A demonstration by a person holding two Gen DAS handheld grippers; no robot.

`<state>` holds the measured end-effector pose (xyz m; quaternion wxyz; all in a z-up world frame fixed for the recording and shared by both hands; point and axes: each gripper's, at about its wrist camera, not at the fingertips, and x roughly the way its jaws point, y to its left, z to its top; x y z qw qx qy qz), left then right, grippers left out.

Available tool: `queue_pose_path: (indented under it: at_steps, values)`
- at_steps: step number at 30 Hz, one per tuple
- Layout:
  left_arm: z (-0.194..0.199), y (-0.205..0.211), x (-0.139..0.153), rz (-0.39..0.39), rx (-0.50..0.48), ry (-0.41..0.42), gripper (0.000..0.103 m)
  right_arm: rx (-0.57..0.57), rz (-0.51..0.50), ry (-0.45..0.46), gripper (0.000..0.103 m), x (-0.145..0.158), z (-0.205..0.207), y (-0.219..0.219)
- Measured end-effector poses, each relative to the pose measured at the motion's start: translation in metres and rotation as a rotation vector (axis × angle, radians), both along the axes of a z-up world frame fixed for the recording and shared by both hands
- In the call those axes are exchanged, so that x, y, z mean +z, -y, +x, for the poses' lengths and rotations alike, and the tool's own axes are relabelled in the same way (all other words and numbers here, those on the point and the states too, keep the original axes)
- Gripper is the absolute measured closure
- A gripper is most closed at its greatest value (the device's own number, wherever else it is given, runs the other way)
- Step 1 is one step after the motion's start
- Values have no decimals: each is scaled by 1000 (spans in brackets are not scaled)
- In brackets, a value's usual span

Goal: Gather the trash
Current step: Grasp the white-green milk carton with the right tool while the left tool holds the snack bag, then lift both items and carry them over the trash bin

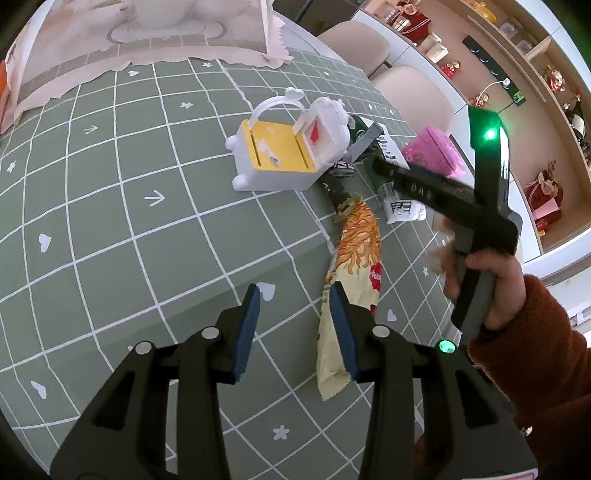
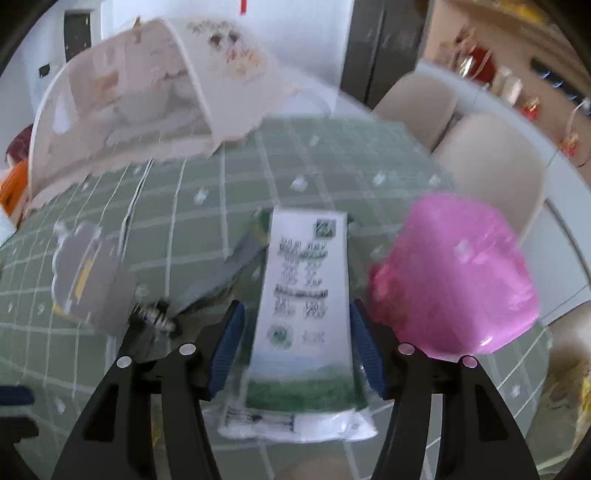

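A white-and-green milk pouch lies on the green checked tablecloth, between your right gripper's spread fingers, not pinched. Your left gripper hangs half-open, empty, beside a long snack wrapper. A pink tub sits nearby.

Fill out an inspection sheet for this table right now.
Surface: green grid tablecloth, flat, with printed hearts and arrows.
Job's things: white-and-green pouch lying between the right gripper's pads; long noodle-print wrapper lying flat; grey and dark wrappers beside the bin.
Clutter: white-and-yellow mini bin, lid up; pink bag; mesh food cover.
Grippers: left gripper open, nothing between the pads, right pad over the noodle-print wrapper; right gripper open around the pouch.
Cables: white cable at the wall shelves.
Surroundings: beige chairs, shelves of ornaments.
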<state>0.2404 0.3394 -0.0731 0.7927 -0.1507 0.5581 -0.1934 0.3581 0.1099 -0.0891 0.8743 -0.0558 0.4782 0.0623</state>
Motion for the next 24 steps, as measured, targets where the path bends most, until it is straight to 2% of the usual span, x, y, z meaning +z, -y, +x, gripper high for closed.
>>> queue_pose_path:
  at_steps: [8,11,15,18,21,24]
  values:
    - [3,7,2,-19,-54,12,66,22,67,-21,50,5,-83,20]
    - [2,14,2,-16,-78,15,65,13,85,-45,49,4,-97,30]
    - [2,22,-1,10,-91,13,65,-9,113,-62,48,2,-93,34]
    - [3,24,1,27,-95,18,65,-25,123,-42,48,5,-85,32]
    - [1,25,3,35,-96,23,65,-9,85,-37,48,6,-71,24]
    - [1,25,5,41,-98,32,65,4,83,-104,48,-2,-59,22]
